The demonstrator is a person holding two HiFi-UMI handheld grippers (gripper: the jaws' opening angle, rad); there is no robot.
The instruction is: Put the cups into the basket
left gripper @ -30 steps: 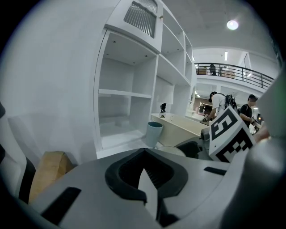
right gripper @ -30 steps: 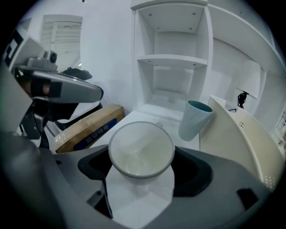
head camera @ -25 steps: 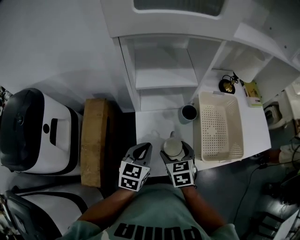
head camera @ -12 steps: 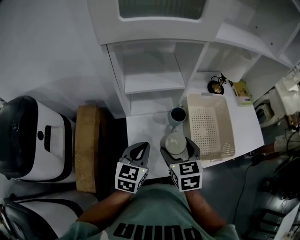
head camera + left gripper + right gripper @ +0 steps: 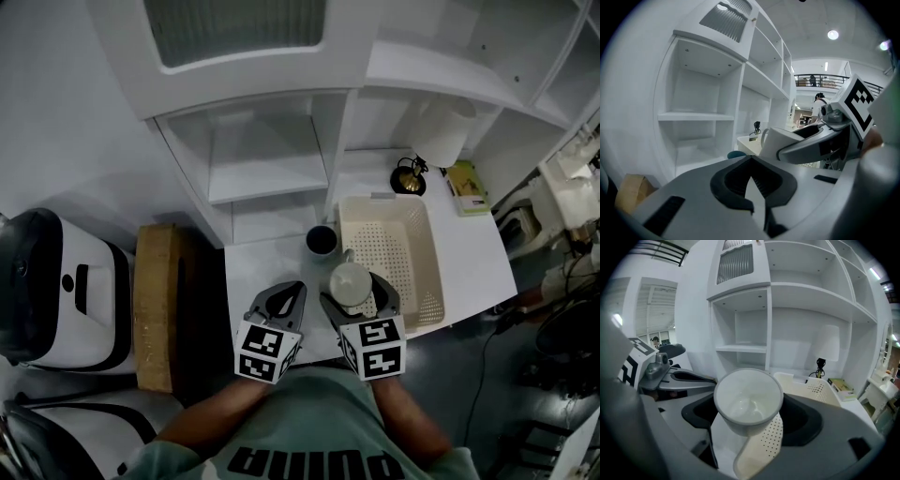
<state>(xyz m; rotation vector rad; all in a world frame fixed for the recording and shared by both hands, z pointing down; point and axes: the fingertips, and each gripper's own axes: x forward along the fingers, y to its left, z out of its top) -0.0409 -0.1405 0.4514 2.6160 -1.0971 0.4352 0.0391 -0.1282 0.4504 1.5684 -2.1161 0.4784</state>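
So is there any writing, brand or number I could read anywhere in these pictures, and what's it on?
"PUMA": on the person's shirt, upside down, at the picture's lower edge.
Green booklet: print too small to read.
Cubes on the left gripper and right gripper: black-and-white squares, no letters.
The white cup and basket: no print seen.

Near-left corner of basket (image 5: 398, 246) hidden beneath white cup (image 5: 350, 281), small black object (image 5: 407, 178) beyond it too small to identify
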